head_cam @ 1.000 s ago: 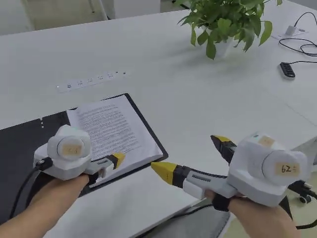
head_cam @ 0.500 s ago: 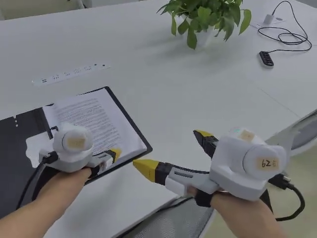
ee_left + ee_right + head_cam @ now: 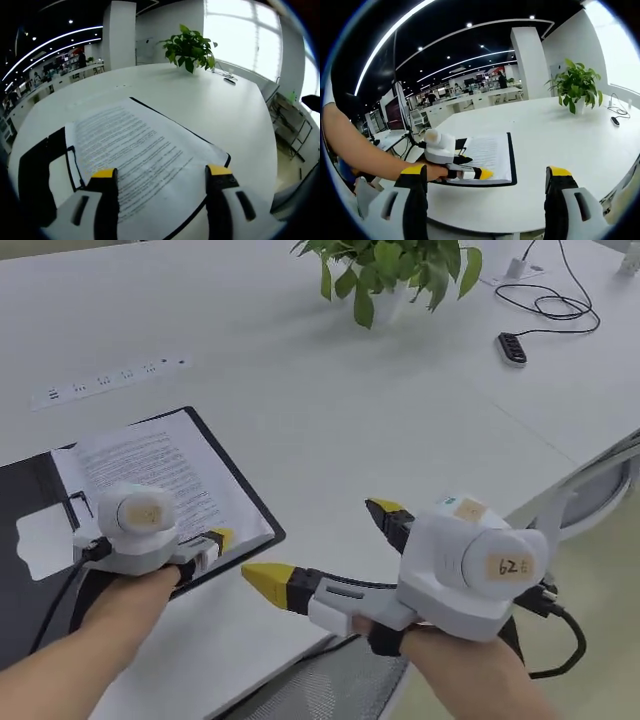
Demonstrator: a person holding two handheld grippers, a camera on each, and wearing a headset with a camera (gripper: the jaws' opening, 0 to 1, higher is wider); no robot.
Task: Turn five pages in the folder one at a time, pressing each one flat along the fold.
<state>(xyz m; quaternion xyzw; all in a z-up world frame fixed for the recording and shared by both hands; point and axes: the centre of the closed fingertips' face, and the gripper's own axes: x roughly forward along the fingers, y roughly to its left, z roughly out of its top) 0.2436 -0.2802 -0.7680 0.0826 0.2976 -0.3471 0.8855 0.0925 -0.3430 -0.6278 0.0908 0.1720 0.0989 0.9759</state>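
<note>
Head view: folder point(image 3: 35, 490) open near-left on the tabletop point(image 3: 330, 410), my left gripper point(image 3: 205, 545) over its near right corner. Left gripper view: fingers point(image 3: 105, 195) spread astride the page point(image 3: 145, 145), probably to lift it. Right gripper view: right gripper point(image 3: 486, 171) clear rightward, fingers spread.

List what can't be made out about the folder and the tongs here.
- Page print: too small and blurred to read in every view.
- Folder left half: head view, partly cut off by the edge and covered by the left tongs and hand.
- Whether the left tongs touch the page: left gripper view, tips' undersides hidden.
</note>
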